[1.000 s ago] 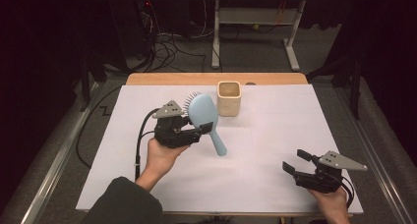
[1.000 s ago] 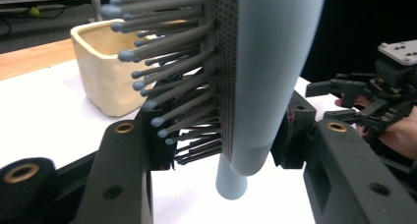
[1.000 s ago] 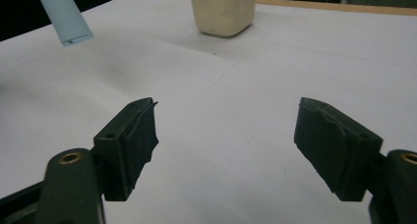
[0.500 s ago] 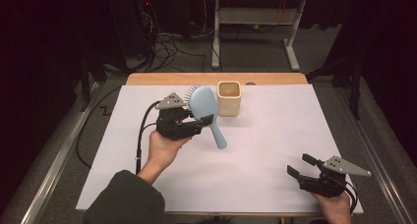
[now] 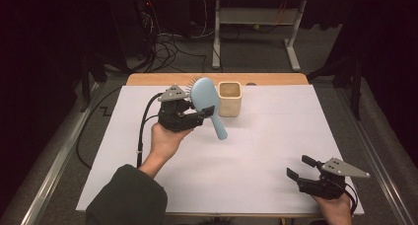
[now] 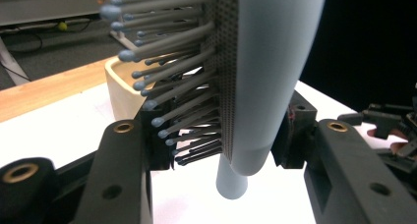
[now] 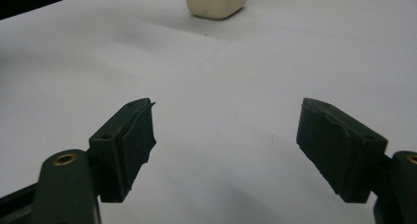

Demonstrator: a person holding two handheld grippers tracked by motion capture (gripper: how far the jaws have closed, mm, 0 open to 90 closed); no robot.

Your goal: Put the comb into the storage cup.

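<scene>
Hairbrush head's top beyond the left gripper view's upper edge, cream cup partly behind bristles.

The hairbrush is pale blue on its back and handle; in the left gripper view its bristle bed is grey with a fine dotted grid, and the bristles are grey with lighter, bluish ball tips. The cup is cream all over, without any pattern. The left gripper is black with a grey three-cornered plate on top and brass-coloured rivets on its jaws. The right gripper is black too, with the same grey plate. The tabletop is covered in plain white, and a strip of light brown wood shows along its far edge. The sleeve is dark olive green.
</scene>
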